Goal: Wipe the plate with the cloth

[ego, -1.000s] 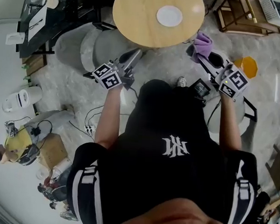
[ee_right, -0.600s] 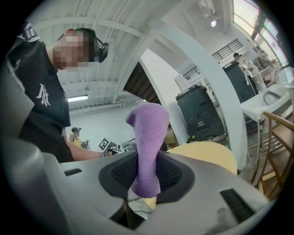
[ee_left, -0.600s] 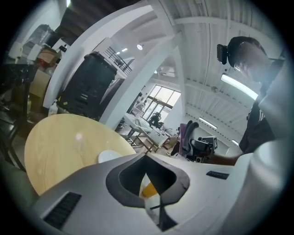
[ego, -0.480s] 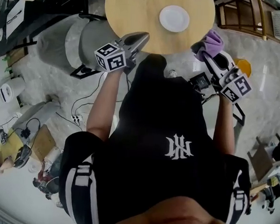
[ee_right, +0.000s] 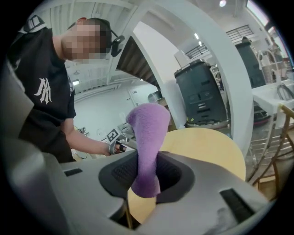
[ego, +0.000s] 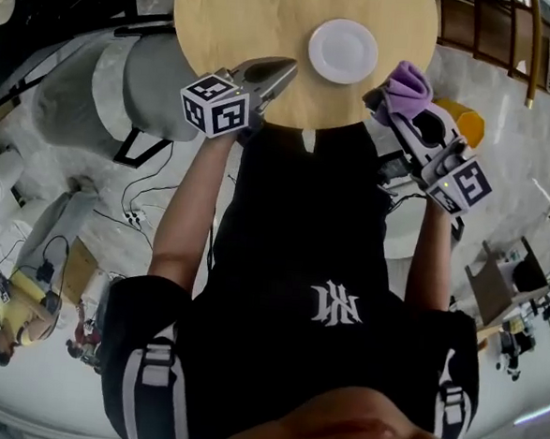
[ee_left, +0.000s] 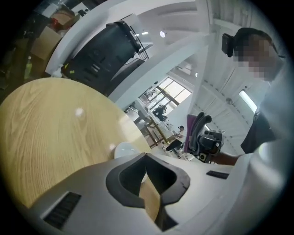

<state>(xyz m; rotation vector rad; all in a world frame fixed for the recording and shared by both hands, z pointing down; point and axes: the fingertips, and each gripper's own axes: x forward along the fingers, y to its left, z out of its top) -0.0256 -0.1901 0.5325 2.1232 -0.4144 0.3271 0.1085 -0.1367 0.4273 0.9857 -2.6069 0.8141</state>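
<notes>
A white plate (ego: 343, 51) lies on the round wooden table (ego: 233, 14), right of its middle. My left gripper (ego: 285, 70) hangs over the table's near edge, left of the plate, jaws shut and empty. In the left gripper view the fingertips meet (ee_left: 146, 158), and the plate (ee_left: 125, 149) peeks out just beyond them. My right gripper (ego: 382, 99) is at the table's right edge, shut on a purple cloth (ego: 408, 88). The cloth (ee_right: 148, 137) stands up between the pads, with the table (ee_right: 206, 147) behind it.
Grey padded seats (ego: 87, 88) stand left of the table. A wooden frame (ego: 495, 28) and an orange object (ego: 467, 121) are at the right. Cables (ego: 134, 218) run over the floor at the left, and a person (ego: 4, 331) is at the lower left.
Both grippers have moved forward toward the table. The left one has gone from beside the grey seat to over the table's near edge; the right one, with the cloth, has reached the table's right edge.
</notes>
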